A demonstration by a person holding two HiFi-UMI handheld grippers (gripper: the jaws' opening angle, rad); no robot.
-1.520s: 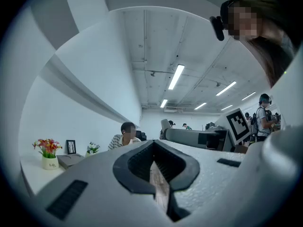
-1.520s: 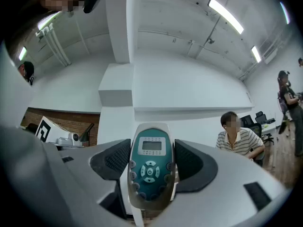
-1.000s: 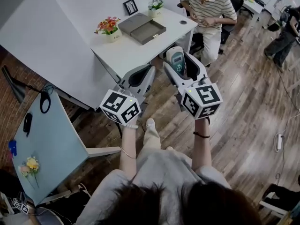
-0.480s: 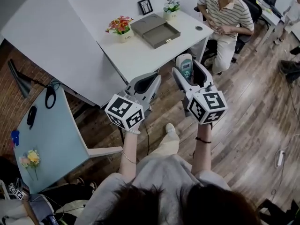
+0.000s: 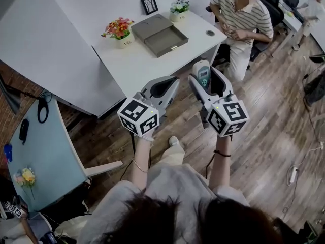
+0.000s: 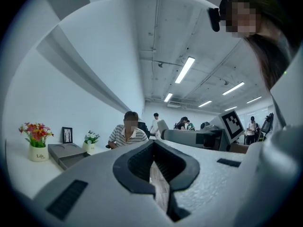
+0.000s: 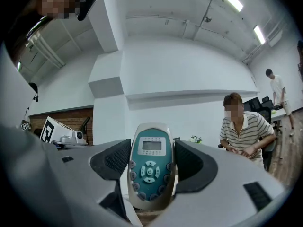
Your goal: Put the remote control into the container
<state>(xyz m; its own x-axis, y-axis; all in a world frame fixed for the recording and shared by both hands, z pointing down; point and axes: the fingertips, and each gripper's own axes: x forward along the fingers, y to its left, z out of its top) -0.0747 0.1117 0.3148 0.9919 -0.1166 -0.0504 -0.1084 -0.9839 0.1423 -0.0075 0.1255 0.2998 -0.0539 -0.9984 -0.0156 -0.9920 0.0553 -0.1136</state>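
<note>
Only the upper part of the remote control (image 7: 150, 167) shows, its small screen and ring of buttons facing the camera. Its lower end sinks out of sight between the dark pads (image 7: 111, 161) of the right claw (image 5: 206, 77), which is clamped on its two long sides and holds it in the air above the wooden floor (image 5: 264, 116), short of the white bench (image 5: 147, 60). The left claw (image 5: 170, 82) has its jaws pressed together with nothing in them, leaving only a thin slit through which floor boards show. The person's head and arms fill the lower edge of the head view. On the bench stands one grey container (image 5: 161, 33), open and well apart from the remote control. With it are two flower pots, one bright (image 5: 118, 30) and one small and pale (image 5: 179, 8), one picture frame (image 5: 149, 4), and one small dark round thing (image 5: 210, 33) too small to identify. One seated person in a striped shirt (image 5: 244, 14) is at the bench's far corner. A second, bluish bench (image 5: 56, 146) is cut off at the left edge, and the small items on it are hard to make out.
</note>
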